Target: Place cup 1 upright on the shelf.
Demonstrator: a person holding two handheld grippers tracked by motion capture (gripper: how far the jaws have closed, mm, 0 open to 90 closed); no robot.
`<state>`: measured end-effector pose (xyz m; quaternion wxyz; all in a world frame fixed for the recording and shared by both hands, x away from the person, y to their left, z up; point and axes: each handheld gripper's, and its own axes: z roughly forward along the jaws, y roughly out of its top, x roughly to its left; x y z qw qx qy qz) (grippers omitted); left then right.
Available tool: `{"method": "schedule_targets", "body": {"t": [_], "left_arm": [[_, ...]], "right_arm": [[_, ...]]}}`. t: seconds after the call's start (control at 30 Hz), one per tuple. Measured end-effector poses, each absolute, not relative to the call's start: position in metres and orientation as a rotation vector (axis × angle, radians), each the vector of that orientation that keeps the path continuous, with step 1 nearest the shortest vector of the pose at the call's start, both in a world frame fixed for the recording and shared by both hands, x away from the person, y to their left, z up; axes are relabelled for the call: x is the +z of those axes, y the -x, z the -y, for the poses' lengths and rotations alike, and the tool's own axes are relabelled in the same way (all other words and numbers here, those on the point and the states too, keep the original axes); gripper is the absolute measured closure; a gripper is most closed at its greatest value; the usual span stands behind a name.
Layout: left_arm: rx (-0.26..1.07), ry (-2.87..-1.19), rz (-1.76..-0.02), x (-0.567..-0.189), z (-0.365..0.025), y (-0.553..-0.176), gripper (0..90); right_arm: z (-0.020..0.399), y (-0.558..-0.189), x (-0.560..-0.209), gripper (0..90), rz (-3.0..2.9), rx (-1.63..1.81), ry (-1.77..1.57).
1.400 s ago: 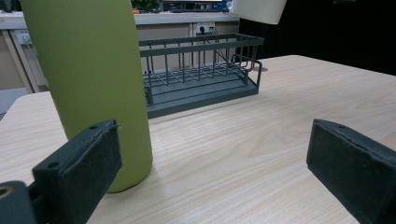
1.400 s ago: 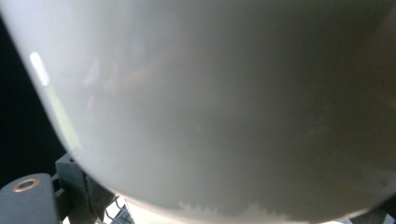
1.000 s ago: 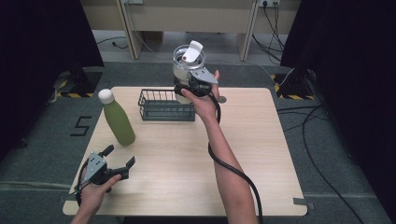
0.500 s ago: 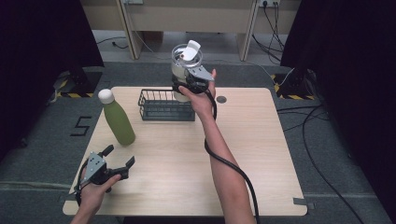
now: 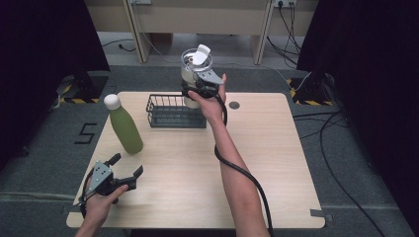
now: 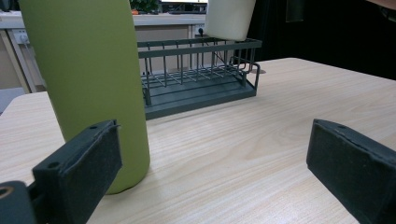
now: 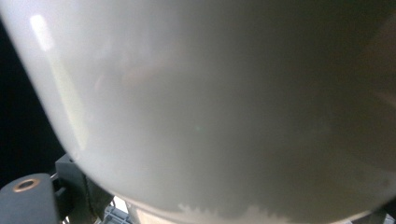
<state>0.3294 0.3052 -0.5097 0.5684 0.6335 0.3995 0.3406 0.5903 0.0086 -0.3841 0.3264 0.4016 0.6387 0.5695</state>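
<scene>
Pale wooden counter (image 5: 276, 163) lies under the right tool (image 5: 200, 89), clenched on a white lidded bottle (image 5: 193, 66) that could be tipped against the dark wire basket (image 5: 173, 116) if lowered crookedly, while the left tool (image 5: 121, 173) is held released near the green bottle (image 5: 124, 129).

- Left gripper (image 5: 124, 171): black body, flat dark padded jaws, grey three-cornered plate on top.
- Right gripper (image 5: 197, 89): black, grey plate, thick black cable trailing.
- Both forearms bare, no sleeves.
</scene>
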Motion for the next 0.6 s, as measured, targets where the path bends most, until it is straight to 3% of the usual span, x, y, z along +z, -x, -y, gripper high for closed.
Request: {"method": "schedule_targets", "body": {"t": [0.6], "left_arm": [[0.799, -1.494, -0.93, -0.509, -0.304, -0.329, 2.7]], "right_arm": [[-0.008, -0.595, -0.408, 10.3, -1.721, 1.445, -1.08]]}}
